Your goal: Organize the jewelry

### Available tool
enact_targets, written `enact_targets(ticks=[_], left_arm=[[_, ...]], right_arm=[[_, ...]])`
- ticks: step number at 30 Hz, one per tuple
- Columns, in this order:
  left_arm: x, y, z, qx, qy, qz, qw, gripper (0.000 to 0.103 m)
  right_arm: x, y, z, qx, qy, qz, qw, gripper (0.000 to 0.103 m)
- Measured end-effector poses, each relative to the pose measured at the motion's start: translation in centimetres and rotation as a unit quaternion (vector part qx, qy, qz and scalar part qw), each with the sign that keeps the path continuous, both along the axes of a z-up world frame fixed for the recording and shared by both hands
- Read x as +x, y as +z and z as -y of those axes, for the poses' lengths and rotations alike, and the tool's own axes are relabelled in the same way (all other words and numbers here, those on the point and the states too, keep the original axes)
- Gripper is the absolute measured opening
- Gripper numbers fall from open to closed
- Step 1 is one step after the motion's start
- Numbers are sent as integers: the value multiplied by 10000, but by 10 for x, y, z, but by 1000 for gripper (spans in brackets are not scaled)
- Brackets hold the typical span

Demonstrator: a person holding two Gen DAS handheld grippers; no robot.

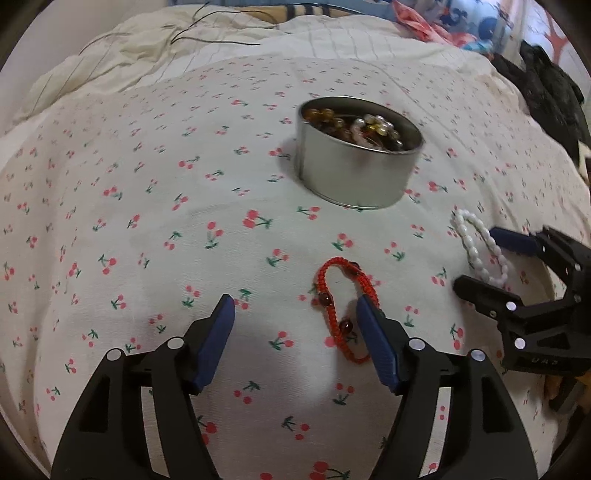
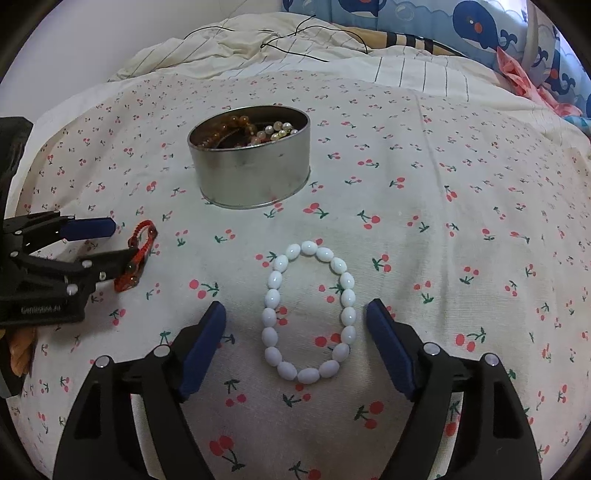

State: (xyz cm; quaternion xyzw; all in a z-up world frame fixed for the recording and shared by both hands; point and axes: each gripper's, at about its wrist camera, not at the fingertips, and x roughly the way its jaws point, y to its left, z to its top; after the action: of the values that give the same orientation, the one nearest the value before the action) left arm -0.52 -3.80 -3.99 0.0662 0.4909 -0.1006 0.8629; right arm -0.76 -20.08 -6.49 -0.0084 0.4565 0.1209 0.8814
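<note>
Jewelry loose on the bed: two bracelets lie flat on my cherry-print sheet (image 2: pixel 443 155), well apart from each other, both on the near side of the tin.
White bead bracelet (image 2: pixel 308 312): an oval ring of glossy white beads, lying between the two fingers of my right tongs (image 2: pixel 295 317), touching neither finger.
Red cord bracelet (image 1: pixel 345 308): a braided red loop with a few dark beads; its right side lies against the inner face of the right finger of my left tongs (image 1: pixel 295 314).
Left tongs: spread wide apart, gripping nothing; the left finger stands clear of the red loop.
Right tongs: spread wide apart as well, straddling the white ring without closing on it.
Tin (image 2: pixel 253 162): a round, lidless metal tin standing upright on the sheet beyond both bracelets, holding amber-brown beads and pearl-like beads.
Bed beyond: a rumpled cream striped quilt (image 2: pixel 236 48) with a thin black cable (image 2: pixel 295 40) across it; a blue whale-print fabric (image 2: pixel 480 26) at the far right.
</note>
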Motion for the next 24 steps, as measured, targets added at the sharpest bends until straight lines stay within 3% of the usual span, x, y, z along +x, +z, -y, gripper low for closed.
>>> enact_targets(ticks=[10,14,19,24], left_arm=[[-9,18,14,11,-288,249,9993,72],[-3,20,5,-386,-157,148,9990,72],[4,12,-16,-946,263,-123,9951,72],[3,-5,-12,-675,249,-255,9971,77]], right_arm=[[-1,-4,-4,-86,-25,98,9999,81],[-2,-3,-4,-103,-54,146,9998,82],[-6,-2,-3,-232,-186,227,9993,91],[-4,-3,-3,-187,-179,158,9995,95]])
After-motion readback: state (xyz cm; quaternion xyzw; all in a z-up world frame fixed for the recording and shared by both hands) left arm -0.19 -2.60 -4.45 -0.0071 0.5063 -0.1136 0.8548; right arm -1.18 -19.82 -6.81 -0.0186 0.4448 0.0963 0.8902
